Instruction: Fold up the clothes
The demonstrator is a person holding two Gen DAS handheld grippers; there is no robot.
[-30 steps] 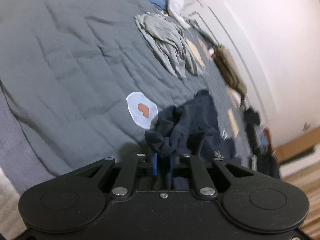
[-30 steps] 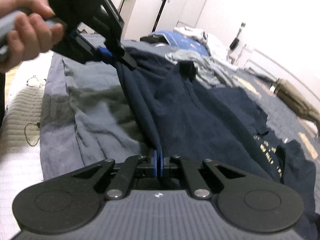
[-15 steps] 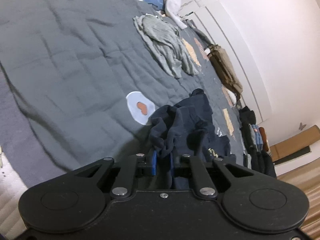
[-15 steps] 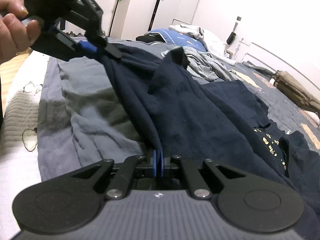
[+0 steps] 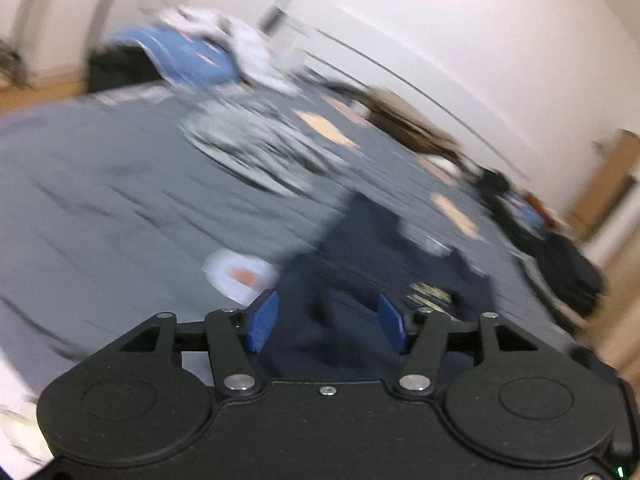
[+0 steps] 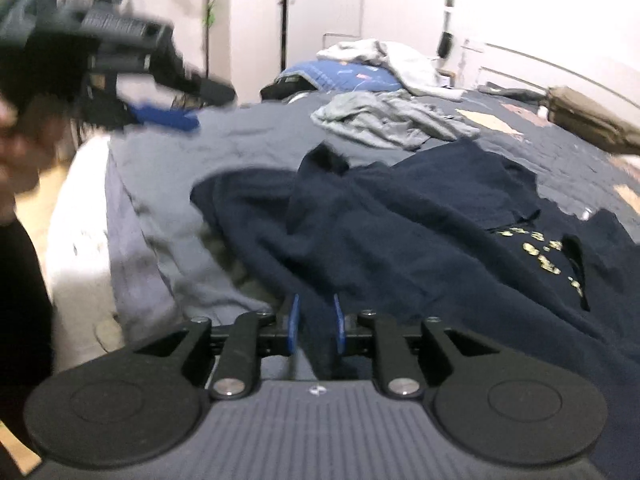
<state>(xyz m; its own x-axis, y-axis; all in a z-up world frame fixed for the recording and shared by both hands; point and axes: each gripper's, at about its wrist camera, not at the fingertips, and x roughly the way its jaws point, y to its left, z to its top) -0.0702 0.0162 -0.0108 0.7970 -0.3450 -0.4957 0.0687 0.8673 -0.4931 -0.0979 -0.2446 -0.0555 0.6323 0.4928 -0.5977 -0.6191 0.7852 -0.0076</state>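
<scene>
Now both claws let the navy top go

Now the left gripper (image 5: 326, 322) has its blue pads (image 5: 262, 322) spread well apart and still opening; half a second ago they pinched a bunched fold of cloth, and now dark cloth shows between them without either pad pressing on it. From the right wrist view this same gripper (image 6: 176, 108) hangs in the air above the near left side of the bed, free of the cloth it was lifting before, with a blurred hand (image 6: 24, 148) behind it.

The right gripper (image 6: 316, 326) is opening too. Its pads, which were shut tight on an edge of the top a moment ago, now stand a little apart, with a strip of dark cloth running up between them; whether the pads still touch it I cannot tell.

The navy top (image 6: 400, 232) no longer hangs stretched up to the left gripper. It has dropped onto the grey bedcover (image 6: 160, 168) and lies in a loose, rumpled heap, one fold rising to a small peak near the middle, yellow lettering showing at its right side. The left wrist view is heavily blurred.

Farther back on the bedcover lie a crumpled grey garment (image 6: 392, 120), then a blue pillow (image 6: 340, 76) with pale clothes on it.
</scene>
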